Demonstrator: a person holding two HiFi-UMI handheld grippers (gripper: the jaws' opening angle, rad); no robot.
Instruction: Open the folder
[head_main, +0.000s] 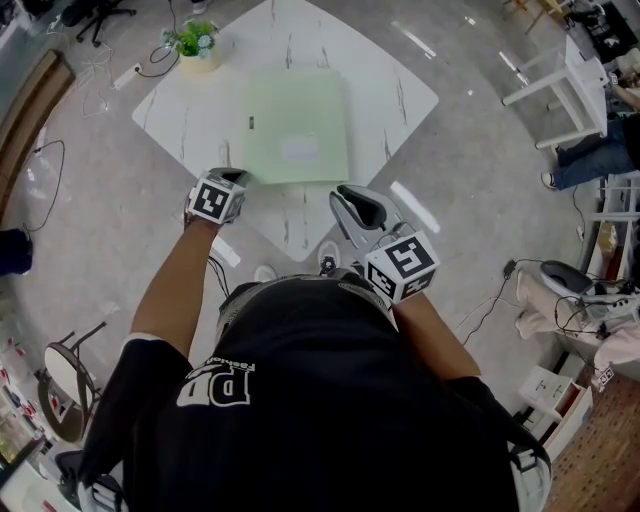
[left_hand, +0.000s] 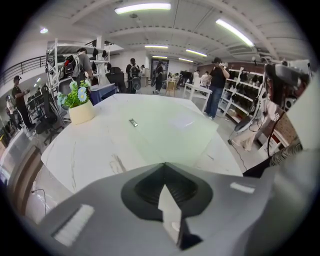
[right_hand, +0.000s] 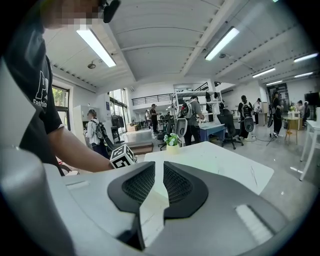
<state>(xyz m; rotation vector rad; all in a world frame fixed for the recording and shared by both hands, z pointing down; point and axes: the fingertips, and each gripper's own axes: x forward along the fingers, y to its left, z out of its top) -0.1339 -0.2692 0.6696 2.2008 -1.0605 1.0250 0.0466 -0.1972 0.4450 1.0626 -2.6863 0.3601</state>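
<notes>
A pale green folder (head_main: 297, 125) lies flat and closed in the middle of a white marble table (head_main: 190, 110). It carries a small dark tag (head_main: 252, 124) and a white label (head_main: 298, 150). My left gripper (head_main: 237, 177) hovers at the folder's near left corner, jaws shut on nothing. In the left gripper view the folder (left_hand: 170, 127) lies just ahead of the left gripper's closed tips (left_hand: 164, 165). My right gripper (head_main: 342, 193) sits just off the folder's near right corner. In the right gripper view the right gripper (right_hand: 159, 167) shows a narrow gap between its black pads (right_hand: 141, 184), with nothing in it.
A potted plant (head_main: 197, 45) stands at the table's far left corner, also seen as the plant (left_hand: 77, 102) in the left gripper view. A white bench (head_main: 560, 85) is at the right, a chair (head_main: 65, 375) at the lower left, and cables lie on the floor. People stand by shelves in the background.
</notes>
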